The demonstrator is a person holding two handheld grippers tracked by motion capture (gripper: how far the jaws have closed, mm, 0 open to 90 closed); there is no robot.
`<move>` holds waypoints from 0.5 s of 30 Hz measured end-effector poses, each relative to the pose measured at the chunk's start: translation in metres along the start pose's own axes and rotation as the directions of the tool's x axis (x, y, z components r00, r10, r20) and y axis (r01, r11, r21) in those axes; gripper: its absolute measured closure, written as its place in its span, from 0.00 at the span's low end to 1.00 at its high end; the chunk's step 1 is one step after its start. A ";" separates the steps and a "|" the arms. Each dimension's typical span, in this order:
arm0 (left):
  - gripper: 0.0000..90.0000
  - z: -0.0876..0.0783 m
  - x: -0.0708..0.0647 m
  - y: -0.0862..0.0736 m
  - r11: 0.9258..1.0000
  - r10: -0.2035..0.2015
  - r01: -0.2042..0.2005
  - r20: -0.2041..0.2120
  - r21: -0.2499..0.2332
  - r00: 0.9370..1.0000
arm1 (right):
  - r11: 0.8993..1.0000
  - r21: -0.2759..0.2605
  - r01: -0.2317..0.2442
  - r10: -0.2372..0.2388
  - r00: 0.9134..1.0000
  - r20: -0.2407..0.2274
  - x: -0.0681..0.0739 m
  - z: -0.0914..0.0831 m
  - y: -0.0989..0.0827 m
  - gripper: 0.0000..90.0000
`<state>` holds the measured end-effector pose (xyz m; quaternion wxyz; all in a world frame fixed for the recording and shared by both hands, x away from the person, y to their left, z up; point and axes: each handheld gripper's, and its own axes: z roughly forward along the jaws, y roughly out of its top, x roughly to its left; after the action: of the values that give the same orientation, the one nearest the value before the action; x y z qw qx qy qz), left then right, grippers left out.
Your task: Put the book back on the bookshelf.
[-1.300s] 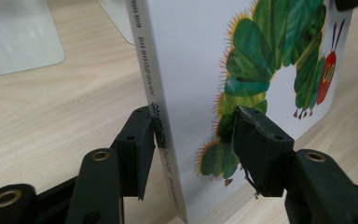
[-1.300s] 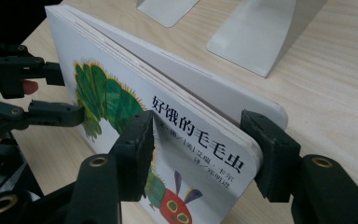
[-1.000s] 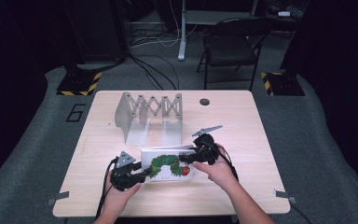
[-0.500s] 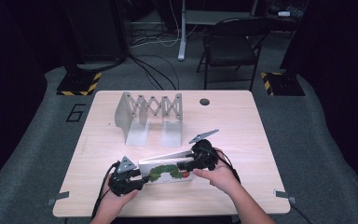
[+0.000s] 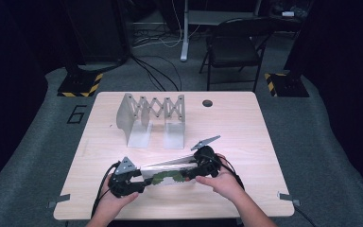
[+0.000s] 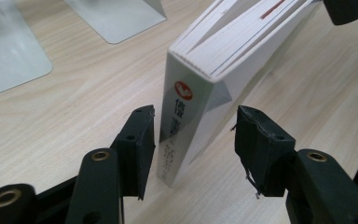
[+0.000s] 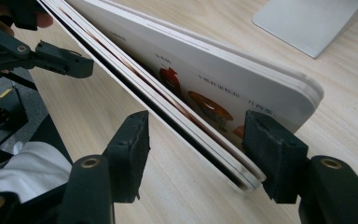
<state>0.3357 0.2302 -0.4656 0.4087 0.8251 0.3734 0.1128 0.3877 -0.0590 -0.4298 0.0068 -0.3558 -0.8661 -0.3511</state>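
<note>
I have two grippers on one board book (image 5: 168,172), which stands on its long edge, tilted, near my side of the table (image 5: 246,127). My left gripper (image 5: 131,179) sits at the spine end. In the left gripper view its two black jaws straddle the spine: the left pad (image 6: 140,140) is right against the spine face, while the right pad (image 6: 261,144) stands clear with a gap of bare wood showing between it and the cover. Those jaws have just been opening, with the book between them, so that gripper is loose around the book and not pressing on it.

My right gripper (image 5: 194,171) is at the other end, where the rounded page corners are. In the right gripper view the right pad (image 7: 272,149) lies against the outer cover, and the left pad (image 7: 133,144) stands off from the fanned pages with table showing between. Its jaws have just been opening a little too; I count it as open around the book.

Beyond the book, toward the middle of the table, stands one expandable metal book rack (image 5: 151,113) with two flat base plates. One round hole (image 5: 207,102) sits in the tabletop near the far edge. One folding chair (image 5: 234,42) stands on the floor behind the table
</note>
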 end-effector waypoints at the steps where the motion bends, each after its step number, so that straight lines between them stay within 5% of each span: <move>1: 0.53 0.002 -0.001 0.001 1.000 0.008 -0.008 -0.007 -0.002 1.000 | 1.000 0.002 -0.012 0.012 1.000 0.004 0.001 0.000 -0.001 0.46; 15: 0.46 0.013 -0.004 0.012 1.000 0.025 -0.025 0.019 -0.001 0.999 | 0.999 0.004 -0.047 0.047 0.998 0.039 -0.008 0.001 -0.015 0.46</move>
<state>0.3454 0.2148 -0.4650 0.4110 0.8307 0.3591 0.1099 0.3846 -0.0710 -0.4413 -0.0011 -0.3827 -0.8583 -0.3418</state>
